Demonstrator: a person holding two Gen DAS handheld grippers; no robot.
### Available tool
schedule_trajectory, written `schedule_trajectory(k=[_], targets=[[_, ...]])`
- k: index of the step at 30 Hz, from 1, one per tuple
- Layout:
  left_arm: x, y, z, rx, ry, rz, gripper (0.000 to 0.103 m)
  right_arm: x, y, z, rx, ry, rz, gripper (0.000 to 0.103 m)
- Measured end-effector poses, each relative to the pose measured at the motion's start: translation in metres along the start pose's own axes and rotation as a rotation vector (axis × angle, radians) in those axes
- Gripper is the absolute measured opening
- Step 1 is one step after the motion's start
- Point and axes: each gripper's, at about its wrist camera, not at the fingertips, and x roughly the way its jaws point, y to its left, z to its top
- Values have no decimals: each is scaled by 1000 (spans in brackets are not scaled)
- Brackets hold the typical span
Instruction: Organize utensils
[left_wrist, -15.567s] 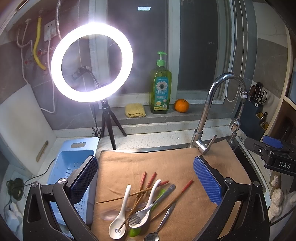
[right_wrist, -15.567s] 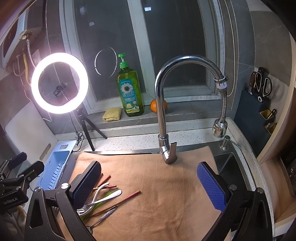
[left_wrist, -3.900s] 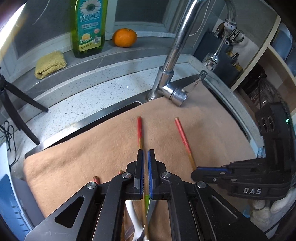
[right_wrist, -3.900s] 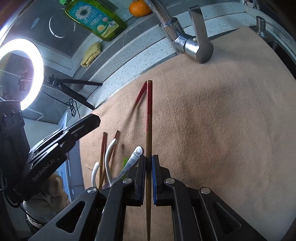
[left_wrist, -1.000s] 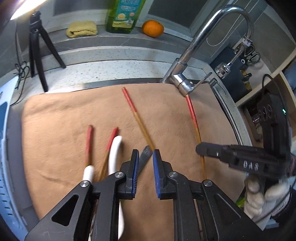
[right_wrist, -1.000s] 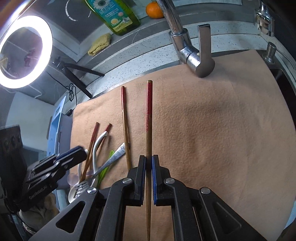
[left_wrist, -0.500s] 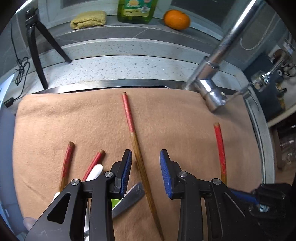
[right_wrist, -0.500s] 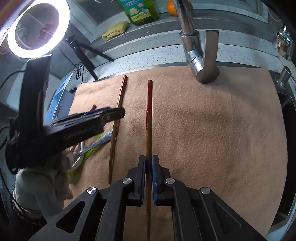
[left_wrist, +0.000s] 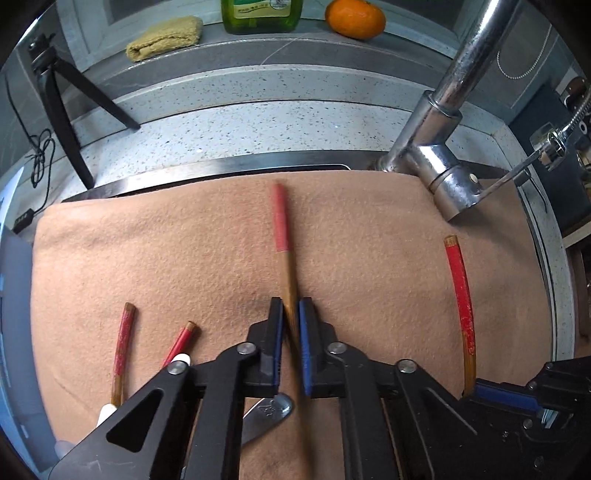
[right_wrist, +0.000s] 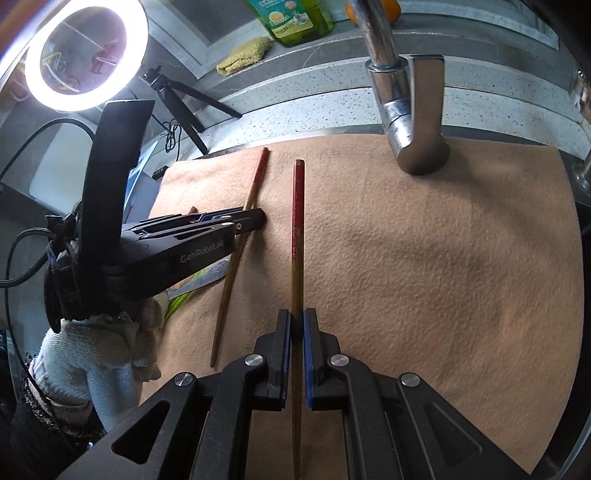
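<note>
Red-tipped wooden chopsticks lie on a tan cloth (left_wrist: 147, 258). My left gripper (left_wrist: 291, 308) is closing its jaws on one chopstick (left_wrist: 279, 218), and the pads press its brown shaft. In the right wrist view the same gripper (right_wrist: 255, 219) comes in from the left over that chopstick (right_wrist: 258, 177). My right gripper (right_wrist: 294, 321) is shut on a second chopstick (right_wrist: 297, 206), which points away towards the faucet. Two more chopsticks (left_wrist: 123, 343), white spoon handles (left_wrist: 181, 358) and a metal handle (left_wrist: 269, 410) lie at the lower left, partly hidden by my left gripper.
A chrome faucet (left_wrist: 443, 162) rises at the cloth's far right edge. On the ledge behind stand a green soap bottle (left_wrist: 258, 14), an orange (left_wrist: 354, 18) and a yellow sponge (left_wrist: 164, 37). A ring light (right_wrist: 86, 55) on a tripod stands far left. A gloved hand (right_wrist: 92, 354) holds my left gripper.
My left gripper, open astride the middle chopstick half a second ago, has dropped lower and closed on it. The right gripper keeps its chopstick and has rolled slightly.
</note>
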Motion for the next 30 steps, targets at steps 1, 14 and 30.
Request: schedule_trajectory(k=[1, 14, 30], targets=[[0, -1, 1, -3, 1, -5, 6, 0, -1, 0, 2, -2, 0, 6], [-51, -6, -14, 2, -51, -155, 6, -15, -1, 6, 41, -50, 27, 6], [-129, 148, -58, -101, -154, -113, 6, 7, 136, 58, -14, -104, 70, 6]])
